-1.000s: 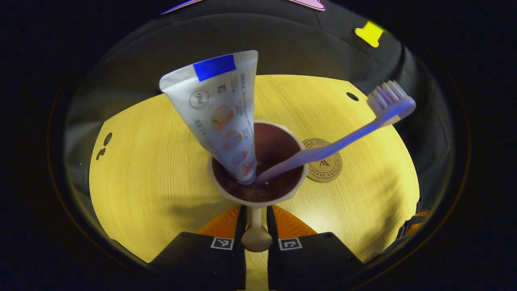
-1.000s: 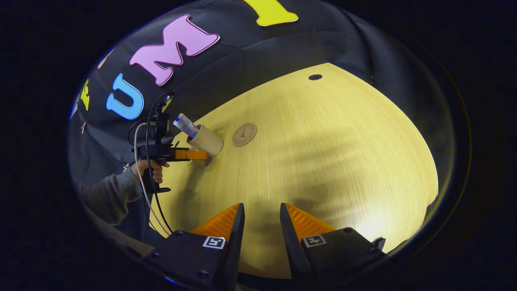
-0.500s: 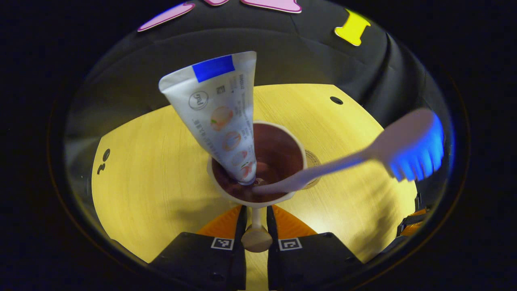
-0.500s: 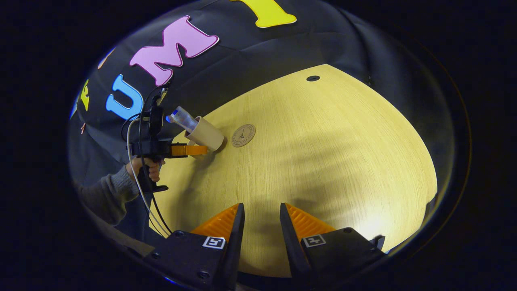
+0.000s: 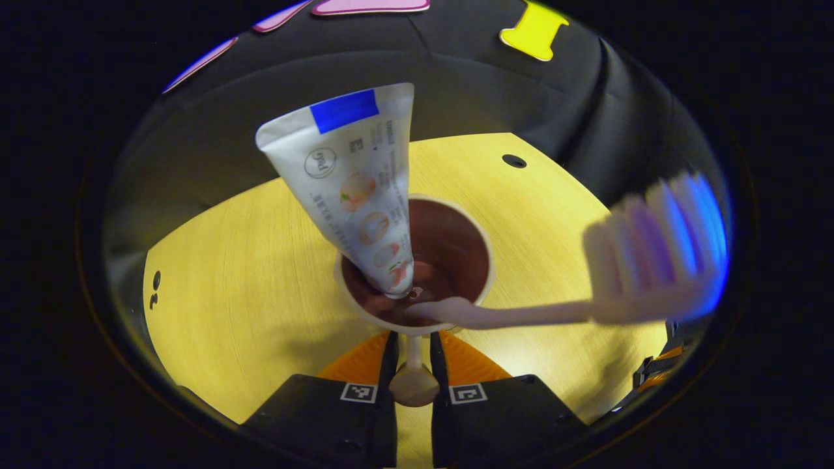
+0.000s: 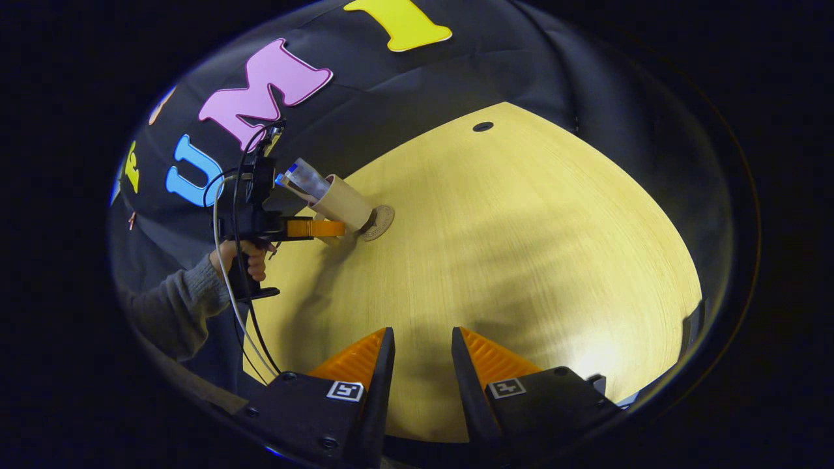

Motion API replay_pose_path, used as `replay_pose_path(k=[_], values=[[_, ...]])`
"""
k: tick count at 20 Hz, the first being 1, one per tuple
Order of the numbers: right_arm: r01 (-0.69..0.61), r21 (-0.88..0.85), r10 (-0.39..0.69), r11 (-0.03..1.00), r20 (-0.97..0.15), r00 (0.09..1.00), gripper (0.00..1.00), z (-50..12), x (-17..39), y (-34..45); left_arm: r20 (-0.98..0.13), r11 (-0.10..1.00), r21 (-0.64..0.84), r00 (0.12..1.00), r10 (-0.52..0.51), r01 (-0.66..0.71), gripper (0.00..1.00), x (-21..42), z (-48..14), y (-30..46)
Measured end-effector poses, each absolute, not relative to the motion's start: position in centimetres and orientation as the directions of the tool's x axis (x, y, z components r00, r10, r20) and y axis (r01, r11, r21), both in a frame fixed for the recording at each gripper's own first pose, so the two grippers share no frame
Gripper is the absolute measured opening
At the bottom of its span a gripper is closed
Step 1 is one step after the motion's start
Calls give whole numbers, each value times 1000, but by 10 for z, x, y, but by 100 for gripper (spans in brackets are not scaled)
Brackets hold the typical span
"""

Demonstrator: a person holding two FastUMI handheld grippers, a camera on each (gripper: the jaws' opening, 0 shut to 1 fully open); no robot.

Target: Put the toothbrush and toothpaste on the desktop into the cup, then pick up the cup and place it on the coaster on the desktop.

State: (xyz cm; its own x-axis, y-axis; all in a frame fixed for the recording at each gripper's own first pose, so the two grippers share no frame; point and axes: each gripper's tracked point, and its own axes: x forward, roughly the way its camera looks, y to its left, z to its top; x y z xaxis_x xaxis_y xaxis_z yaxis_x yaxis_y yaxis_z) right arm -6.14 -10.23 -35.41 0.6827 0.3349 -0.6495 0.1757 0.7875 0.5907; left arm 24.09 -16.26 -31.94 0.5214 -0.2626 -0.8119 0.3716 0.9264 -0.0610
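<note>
In the left gripper view my left gripper [image 5: 413, 340] is shut on the handle of a beige cup [image 5: 449, 241] with a dark inside. A white toothpaste tube [image 5: 355, 189] stands in the cup and leans left. A toothbrush [image 5: 651, 260] also rests in it, blurred, its head far out to the right. The right gripper view has the cup [image 6: 342, 202] tilted, held by the left gripper [image 6: 326, 228] just above the round coaster [image 6: 382, 219], which it partly covers. My right gripper [image 6: 422, 335] hovers open over the bare desktop, holding nothing.
The yellow wooden desktop [image 6: 521, 247] has a small dark hole [image 6: 483, 126] near its far edge. A hand [image 6: 246, 259] in a grey sleeve holds the left gripper, with cables hanging from it. The black cloth wall stands behind the table.
The left gripper has carried the cup rightward until it hangs over the coaster. The toothbrush has swung round inside the cup, its head dropping lower to the right. The right gripper barely moved.
</note>
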Motion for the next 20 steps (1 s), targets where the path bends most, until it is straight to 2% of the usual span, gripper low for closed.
replay_pose_path(k=[4, 15, 16, 17, 20], values=[[194, 591, 322, 783, -652, 687, 54, -357, -64, -113, -832, 927, -71, 491, -259, 370, 25, 238, -333, -170], [195, 591, 324, 783, -655, 683, 54, -358, -68, -113, -836, 923, -65, 485, -258, 380, 25, 238, -336, -171], [197, 592, 324, 782, -656, 682, 54, -359, -68, -113, -839, 922, -64, 479, -257, 382, 30, 238, -338, -172], [200, 593, 325, 780, -656, 681, 54, -360, -69, -112, -839, 920, -63, 479, -258, 386, 25, 239, -339, -173], [203, 596, 325, 777, -656, 681, 54, -358, -68, -112, -840, 922, -67, 477, -259, 382, 34, 238, -338, -172]])
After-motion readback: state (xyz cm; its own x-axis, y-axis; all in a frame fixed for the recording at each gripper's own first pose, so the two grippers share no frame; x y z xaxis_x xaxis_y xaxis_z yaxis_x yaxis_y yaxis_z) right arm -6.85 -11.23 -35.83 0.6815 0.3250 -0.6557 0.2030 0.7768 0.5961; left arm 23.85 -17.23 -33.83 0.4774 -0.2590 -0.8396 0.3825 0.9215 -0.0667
